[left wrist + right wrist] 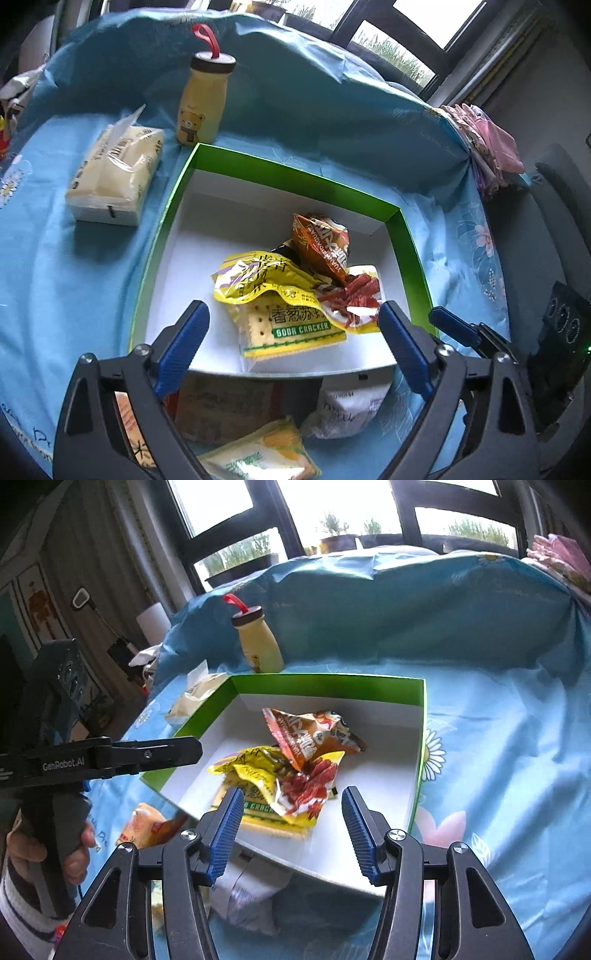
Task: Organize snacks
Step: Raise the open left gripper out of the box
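Blue floral cloth [55, 295] covers the whole surface, with windows far behind it. Nearest, outside the green box's [410, 251] near wall, several packets lie loose: a corn-printed packet [266, 454], a white pouch [351, 410] and an orange one [142, 821]. Both the left gripper [291, 325] and the right gripper [291, 814] hover over that near edge with fingers spread apart, holding nothing.

Inside the box, at its near right part, sits a heap: a soda cracker pack [291, 332] lowest, its long axis running roughly left to right, a yellow pouch [258, 277] across it, a red-strip snack bag [354, 295] to the right and an orange bag [321, 247] tilted on top. All look light, crinkly and slippery; the crackers are probably brittle, so pinching a sealed edge seems safest.

Farther left stand a tissue pack [114, 177] and a yellow bottle [199, 107].
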The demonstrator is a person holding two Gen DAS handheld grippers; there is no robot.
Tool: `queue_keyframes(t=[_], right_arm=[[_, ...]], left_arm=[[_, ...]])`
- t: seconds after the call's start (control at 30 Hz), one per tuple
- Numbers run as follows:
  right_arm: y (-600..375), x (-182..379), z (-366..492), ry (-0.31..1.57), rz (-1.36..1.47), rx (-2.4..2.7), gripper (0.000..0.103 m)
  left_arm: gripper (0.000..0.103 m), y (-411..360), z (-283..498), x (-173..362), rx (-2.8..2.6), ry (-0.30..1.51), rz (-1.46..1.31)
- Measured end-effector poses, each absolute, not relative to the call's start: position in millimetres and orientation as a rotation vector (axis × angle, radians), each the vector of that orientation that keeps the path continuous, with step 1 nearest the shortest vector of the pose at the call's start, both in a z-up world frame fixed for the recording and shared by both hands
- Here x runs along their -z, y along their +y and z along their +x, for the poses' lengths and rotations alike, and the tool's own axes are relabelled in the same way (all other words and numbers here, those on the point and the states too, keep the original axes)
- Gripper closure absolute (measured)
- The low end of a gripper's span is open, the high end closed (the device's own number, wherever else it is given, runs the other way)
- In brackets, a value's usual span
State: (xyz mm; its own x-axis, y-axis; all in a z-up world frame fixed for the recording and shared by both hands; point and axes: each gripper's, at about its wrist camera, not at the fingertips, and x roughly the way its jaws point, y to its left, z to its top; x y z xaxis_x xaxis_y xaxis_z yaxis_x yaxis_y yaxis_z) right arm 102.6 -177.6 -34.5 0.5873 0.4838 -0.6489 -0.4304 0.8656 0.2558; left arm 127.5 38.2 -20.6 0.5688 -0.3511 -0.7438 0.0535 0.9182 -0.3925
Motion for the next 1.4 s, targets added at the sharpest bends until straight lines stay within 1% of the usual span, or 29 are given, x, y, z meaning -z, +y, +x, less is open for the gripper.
queue_keyframes(t=[0.07,0.17,0.2,0.23,0.27,0.4,0.87,1.4], right_arm=[[-177.6,31.3,95.2,0.774,0.069,-0.531,0.046],[-178.4,27.1,83.5,0.762,0.064,-0.519,0.036],[-179.1,25.5,78.4,0.760,0.064,-0.516,0.034],[-179.3,24.4,75.4,0.758,0.065,-0.516,0.034],[-179.8,23.5,72.3,0.757,0.066,-0.514,0.034],[-181.5,22.0,55.7,0.753,0.067,-0.497,0.027],[-182.0,10.9,8.1,0.724,0.073,-0.520,0.026],[-162.6,4.6,-22.3,0.710,0.014,-0.574,0.026]], left_arm=[[0.010,38.1,120.3,17.6,0.228,0.930,-0.330],[0.010,36.3,108.3,11.6,0.205,0.908,-0.301],[0.009,36.1,103.6,9.7,0.199,0.898,-0.293],[0.006,35.8,100.0,8.5,0.194,0.892,-0.287],[0.000,35.1,96.2,7.2,0.187,0.887,-0.277],[0.000,34.2,79.7,2.2,0.170,0.859,-0.248],[0.000,34.5,23.2,-16.6,0.105,0.776,-0.196],[0.000,29.4,-8.3,-19.4,0.076,0.743,-0.148]])
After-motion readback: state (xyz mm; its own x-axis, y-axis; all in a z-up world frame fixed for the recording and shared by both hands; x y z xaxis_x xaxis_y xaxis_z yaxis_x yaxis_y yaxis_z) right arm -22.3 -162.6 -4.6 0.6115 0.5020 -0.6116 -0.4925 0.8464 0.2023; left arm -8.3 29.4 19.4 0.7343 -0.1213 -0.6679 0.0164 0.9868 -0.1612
